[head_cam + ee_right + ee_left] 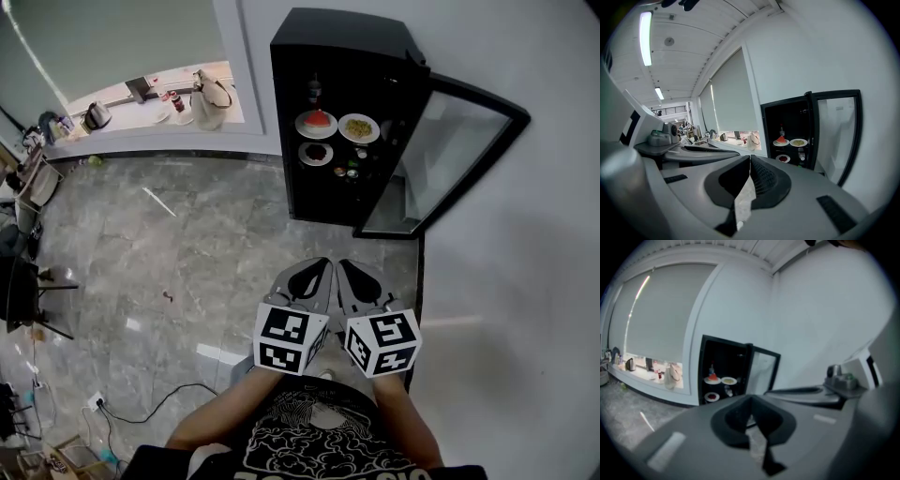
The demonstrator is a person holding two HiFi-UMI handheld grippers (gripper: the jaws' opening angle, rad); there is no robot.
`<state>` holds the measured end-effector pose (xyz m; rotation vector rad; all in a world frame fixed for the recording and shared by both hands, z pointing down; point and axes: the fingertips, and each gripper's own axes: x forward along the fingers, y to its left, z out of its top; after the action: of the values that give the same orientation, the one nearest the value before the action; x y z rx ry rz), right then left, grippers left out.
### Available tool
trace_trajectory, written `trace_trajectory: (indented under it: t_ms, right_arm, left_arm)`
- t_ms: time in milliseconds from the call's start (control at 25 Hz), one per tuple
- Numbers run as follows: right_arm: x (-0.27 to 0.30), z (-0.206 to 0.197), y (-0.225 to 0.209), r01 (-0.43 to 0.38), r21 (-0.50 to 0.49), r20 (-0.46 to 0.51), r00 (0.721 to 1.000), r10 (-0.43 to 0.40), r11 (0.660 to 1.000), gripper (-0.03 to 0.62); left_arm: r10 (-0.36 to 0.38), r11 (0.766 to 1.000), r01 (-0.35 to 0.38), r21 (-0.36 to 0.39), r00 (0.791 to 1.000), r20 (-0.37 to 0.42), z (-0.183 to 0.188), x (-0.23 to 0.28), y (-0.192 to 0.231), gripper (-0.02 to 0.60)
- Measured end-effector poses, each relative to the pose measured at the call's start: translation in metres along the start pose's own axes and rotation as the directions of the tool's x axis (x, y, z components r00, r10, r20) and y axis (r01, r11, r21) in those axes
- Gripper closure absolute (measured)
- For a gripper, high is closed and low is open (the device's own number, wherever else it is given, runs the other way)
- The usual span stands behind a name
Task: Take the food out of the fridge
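Left gripper point(751, 400): fingers pressed together, nothing between them.
Right gripper point(750, 158): fingers pressed together, empty.
Food: watermelon plate point(317, 123), yellow dish point(359, 127) and dark dish point(316, 153) on the fridge point(328, 28) shelves, well ahead of both grippers.
Fridge door point(441, 159): swung open.

Fridge point(309, 56) stands at the far end of the floor point(187, 262), door point(450, 155) swung open to its right. Inside, two plates sit side by side on one shelf: left plate point(316, 123), right plate point(359, 127). Third plate point(316, 153) is on the shelf below, under the left one. Table point(117, 101) is left of the fridge; bag point(211, 98) on it, kettle point(97, 115) further left. Left tongs point(323, 266) and right tongs point(345, 266) are side by side before the fridge, well apart from it.
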<state>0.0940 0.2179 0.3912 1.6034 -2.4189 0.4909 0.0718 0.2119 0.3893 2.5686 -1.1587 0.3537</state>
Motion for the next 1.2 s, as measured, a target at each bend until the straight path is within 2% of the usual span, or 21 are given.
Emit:
trace_trajectory:
  t_ms: [560,920,1200]
  right_arm:
    - [0.129,0.046,0.004,0.069,0.085,-0.032,0.997,-0.066,0.994,0.591]
    - [0.190,0.062,0.010,0.086,0.182,-0.024,0.996,-0.083,0.979,0.591]
    - [0.224,0.064,-0.004,0.106,0.263,0.007,0.994,-0.111,0.959,0.591]
  left_arm:
    - [-0.095,0.995,0.095,-0.010,0.995,-0.019,0.045,0.054,0.123,0.583]
    - [-0.137,0.991,0.137,-0.003,0.991,-0.002,0.062,0.073,0.184,0.583]
    - [-0.153,0.988,0.153,0.008,0.988,0.010,0.067,0.091,0.214,0.581]
